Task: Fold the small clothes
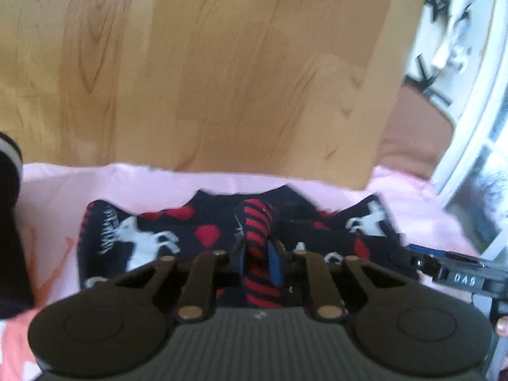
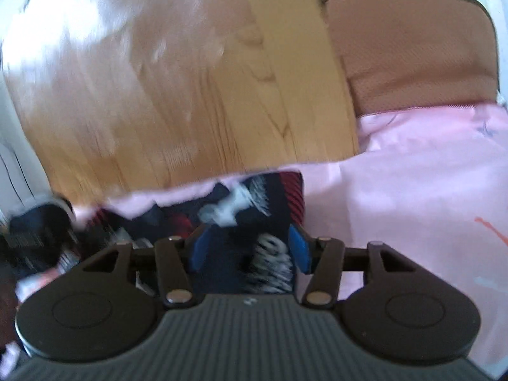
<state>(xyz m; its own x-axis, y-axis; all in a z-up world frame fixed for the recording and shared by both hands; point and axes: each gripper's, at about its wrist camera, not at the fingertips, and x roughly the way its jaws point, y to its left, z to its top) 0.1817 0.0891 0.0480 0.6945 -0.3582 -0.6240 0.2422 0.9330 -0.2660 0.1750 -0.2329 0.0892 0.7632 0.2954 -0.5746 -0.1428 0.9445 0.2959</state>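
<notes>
A small navy sweater [image 1: 149, 241] with white unicorns and red hearts lies flat on a pink cloth [image 1: 127, 184]. My left gripper [image 1: 258, 262] is shut on its red-and-black striped sleeve [image 1: 257, 222], which stands up between the blue pads. The right gripper's body [image 1: 463, 277] pokes in at the sweater's right edge. In the right wrist view, my right gripper [image 2: 249, 249] is open, its blue pads [image 2: 300, 247] wide apart. They straddle a blurred edge of the sweater [image 2: 241, 206] without pressing it.
A wooden board [image 1: 222, 63] rises just behind the pink cloth [image 2: 397, 206]. A brown cushion [image 2: 412, 47] sits to its right, beside a white window frame [image 1: 470, 158]. A dark garment with a white stripe [image 1: 9, 222] lies at the left edge.
</notes>
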